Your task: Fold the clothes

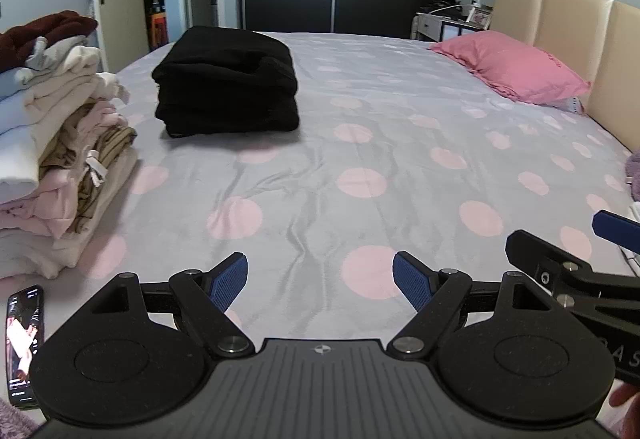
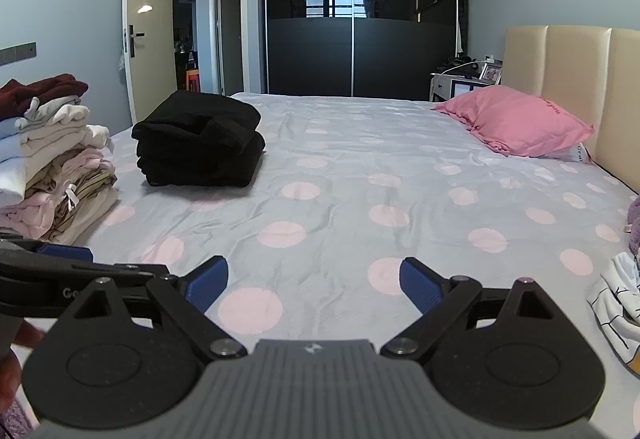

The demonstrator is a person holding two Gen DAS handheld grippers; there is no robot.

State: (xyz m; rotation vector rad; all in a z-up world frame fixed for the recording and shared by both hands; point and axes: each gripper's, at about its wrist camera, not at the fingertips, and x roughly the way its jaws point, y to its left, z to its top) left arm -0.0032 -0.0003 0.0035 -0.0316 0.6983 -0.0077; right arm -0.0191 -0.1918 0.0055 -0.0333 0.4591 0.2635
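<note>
A folded black garment (image 1: 226, 79) (image 2: 199, 139) lies on the far left part of the bed (image 1: 360, 143) (image 2: 360, 175). A tall stack of folded light clothes (image 1: 60, 143) (image 2: 52, 167) stands at the left edge. My left gripper (image 1: 320, 279) hovers open over the grey, pink-dotted cover with nothing between its blue pads. Beside it, my right gripper (image 2: 314, 281) is open too and empty; one of its fingers (image 1: 616, 225) shows at the right of the left wrist view. A white patterned garment (image 2: 618, 303) lies unfolded at the right edge.
A pink pillow (image 1: 512, 65) (image 2: 516, 119) rests against the beige headboard (image 1: 560, 19). A phone (image 1: 24, 343) lies at the near left by the stack. A purple fluffy item (image 2: 634, 223) sits at the right edge. A dark wardrobe (image 2: 360, 19) and an open door stand beyond the bed.
</note>
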